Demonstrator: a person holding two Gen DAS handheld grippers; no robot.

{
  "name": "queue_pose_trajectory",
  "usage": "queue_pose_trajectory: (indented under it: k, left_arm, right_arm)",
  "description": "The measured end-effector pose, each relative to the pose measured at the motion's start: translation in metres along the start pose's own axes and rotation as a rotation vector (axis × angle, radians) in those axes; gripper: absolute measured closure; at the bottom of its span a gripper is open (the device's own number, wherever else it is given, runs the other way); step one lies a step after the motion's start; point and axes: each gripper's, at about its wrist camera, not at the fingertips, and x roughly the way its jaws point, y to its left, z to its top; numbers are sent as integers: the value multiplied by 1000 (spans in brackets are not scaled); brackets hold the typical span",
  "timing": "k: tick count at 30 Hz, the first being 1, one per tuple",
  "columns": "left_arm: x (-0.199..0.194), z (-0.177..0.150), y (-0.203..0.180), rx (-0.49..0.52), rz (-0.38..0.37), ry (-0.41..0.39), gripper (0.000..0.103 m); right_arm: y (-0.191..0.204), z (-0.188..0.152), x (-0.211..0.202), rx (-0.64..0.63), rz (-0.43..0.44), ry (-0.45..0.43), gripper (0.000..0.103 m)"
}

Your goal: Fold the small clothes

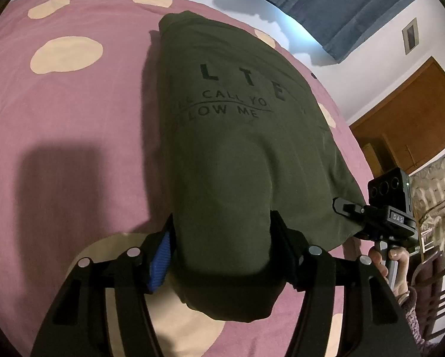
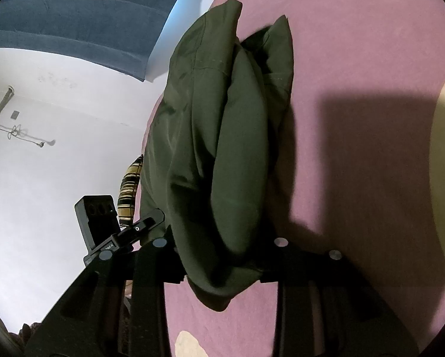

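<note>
A dark green T-shirt [image 1: 237, 119] with black lettering lies partly folded on a pink bedsheet [image 1: 73, 119] with cream spots. My left gripper [image 1: 223, 223] is shut on a thick fold at the shirt's near edge, and the cloth fills the gap between its pads. In the right wrist view the same shirt [image 2: 222, 119] is bunched into long folds. My right gripper [image 2: 222, 238] is shut on the near end of that bunch. The right gripper [image 1: 350, 208] also shows at the shirt's right corner, held by a person's hand [image 1: 391, 255]. The left gripper [image 2: 145, 223] shows at the left.
The pink sheet [image 2: 356, 59] stretches out on both sides of the shirt. A blue padded headboard [image 1: 341, 6] stands behind the bed, with a wooden wardrobe [image 1: 415, 119] and a chair [image 1: 439, 282] at the right. A striped cushion [image 2: 128, 184] lies by the white wall [image 2: 59, 148].
</note>
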Motion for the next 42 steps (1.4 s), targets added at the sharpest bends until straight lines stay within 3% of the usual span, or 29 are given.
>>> queue_pose_trajectory:
  k: [6,8,10,12,15,23,27,30,31,33,34,35,38,42]
  left_arm:
    - [-13,-2,-2,54,-24,-46,31]
    - [-24,-2,0,60,-75,-55,24]
    - [-35,1,4,53,-121,-73,22]
    - [-45,12,12,34,-160,-101,20]
    - [-43,32,23,12,-134,-123,19]
    - [10,96,46,-25,-76,-86,19]
    - [29,114,58,-88,-125,-59,19]
    - [37,120,59,-101,-119,-46,19]
    - [40,122,58,-96,-104,-42,19]
    - [46,124,55,-78,-79,-31,23]
    - [48,125,54,-70,-80,-28,33]
    - [50,125,52,-55,-59,-24,34]
    - [53,122,44,1,7,-30,36]
    - [57,120,43,10,40,-34,37]
  right_arm:
    - [5,0,-6,-15,-4,-1,54]
    - [10,1,-15,-39,-29,-12,34]
    - [17,4,-27,-72,-70,-39,27]
    - [20,12,-34,-97,-91,-59,24]
    - [16,34,-37,-73,-84,-96,21]
    - [-10,115,8,15,-93,-86,20]
    - [-16,140,24,54,-32,-93,20]
    - [-13,148,34,46,-39,-70,19]
    - [-10,149,38,23,-55,-57,21]
    - [-4,151,44,-21,-107,-39,38]
    - [-5,150,47,-25,-107,-25,55]
    - [-6,151,49,-18,-94,-18,65]
    - [-9,150,50,-23,-102,-17,77]
    - [-19,150,51,6,-70,-31,82]
